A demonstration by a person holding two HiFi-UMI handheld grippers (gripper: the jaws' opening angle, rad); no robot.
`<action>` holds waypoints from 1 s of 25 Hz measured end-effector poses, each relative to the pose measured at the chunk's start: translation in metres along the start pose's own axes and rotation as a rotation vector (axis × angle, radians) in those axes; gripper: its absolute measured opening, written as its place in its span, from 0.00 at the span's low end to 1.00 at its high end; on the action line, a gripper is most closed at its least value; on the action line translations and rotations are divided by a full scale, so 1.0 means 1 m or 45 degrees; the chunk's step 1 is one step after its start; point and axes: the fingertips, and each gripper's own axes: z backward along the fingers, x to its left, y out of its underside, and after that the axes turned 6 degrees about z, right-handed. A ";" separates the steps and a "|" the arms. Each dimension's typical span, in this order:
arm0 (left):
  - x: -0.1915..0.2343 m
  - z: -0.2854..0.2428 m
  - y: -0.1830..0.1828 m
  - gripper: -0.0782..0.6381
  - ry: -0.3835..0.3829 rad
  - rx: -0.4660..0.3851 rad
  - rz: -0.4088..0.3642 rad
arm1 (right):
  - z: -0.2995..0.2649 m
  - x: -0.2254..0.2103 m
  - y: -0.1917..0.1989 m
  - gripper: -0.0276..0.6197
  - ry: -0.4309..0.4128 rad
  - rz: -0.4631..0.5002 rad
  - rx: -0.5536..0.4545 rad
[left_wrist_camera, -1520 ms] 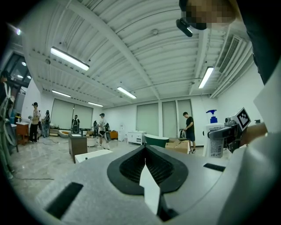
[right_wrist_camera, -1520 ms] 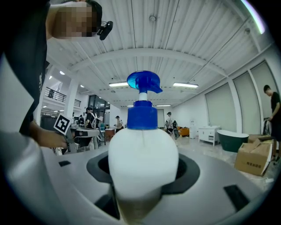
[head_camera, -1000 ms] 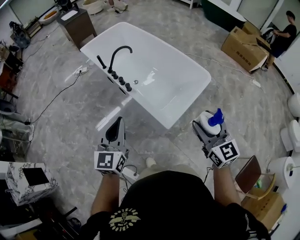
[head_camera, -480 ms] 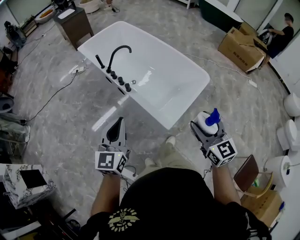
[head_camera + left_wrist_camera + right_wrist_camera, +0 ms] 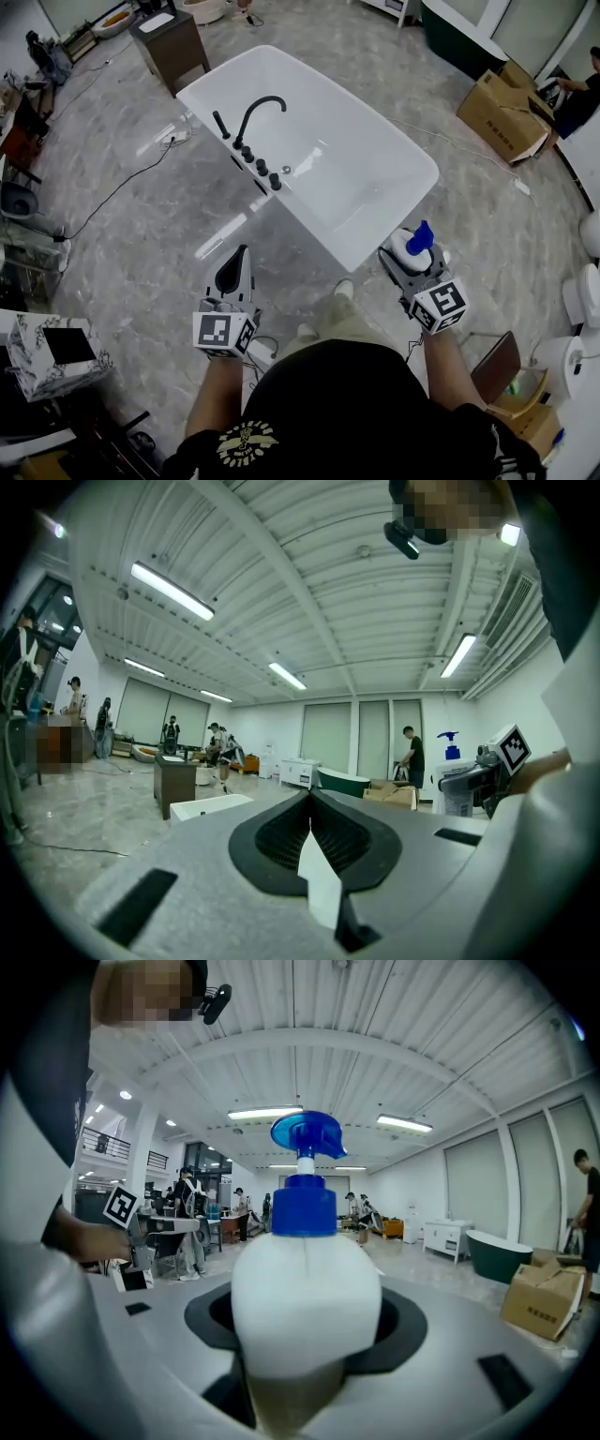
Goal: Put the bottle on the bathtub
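Note:
A white pump bottle (image 5: 410, 248) with a blue pump head (image 5: 307, 1136) stands upright in my right gripper (image 5: 405, 255), which is shut on it, just off the near right corner of the white bathtub (image 5: 370, 234). In the right gripper view the bottle (image 5: 305, 1307) fills the middle between the jaws. My left gripper (image 5: 236, 261) is shut with nothing in it, held over the floor near the tub's front side. A black curved faucet (image 5: 259, 111) and a row of black knobs (image 5: 261, 170) sit on the tub's left rim.
A dark wooden cabinet (image 5: 171, 44) stands beyond the tub's far end. Cardboard boxes (image 5: 504, 108) lie at the upper right, near a dark green tub (image 5: 464, 37). A cable (image 5: 122, 183) runs across the marble floor at the left. White toilets (image 5: 586, 309) line the right edge.
The person has stepped closer to the tub. The right gripper with the bottle now sits nearer the tub's near corner. Both grippers keep their grip state.

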 end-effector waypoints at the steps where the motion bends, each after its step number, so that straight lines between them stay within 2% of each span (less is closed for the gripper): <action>1: 0.002 0.000 0.000 0.12 -0.005 0.002 -0.003 | -0.005 -0.001 0.001 0.44 -0.006 0.002 0.002; 5: 0.011 -0.003 0.012 0.12 -0.033 0.038 -0.008 | -0.027 -0.007 0.016 0.44 -0.017 0.000 0.030; 15: 0.024 -0.026 0.034 0.12 -0.104 0.126 -0.010 | -0.074 -0.025 0.108 0.44 -0.051 -0.122 0.175; 21: 0.027 -0.043 0.026 0.12 -0.118 0.145 -0.072 | -0.109 -0.027 0.151 0.44 -0.103 -0.108 0.178; 25: 0.038 -0.047 0.033 0.12 -0.162 0.183 -0.065 | -0.132 -0.028 0.196 0.44 -0.144 -0.093 0.216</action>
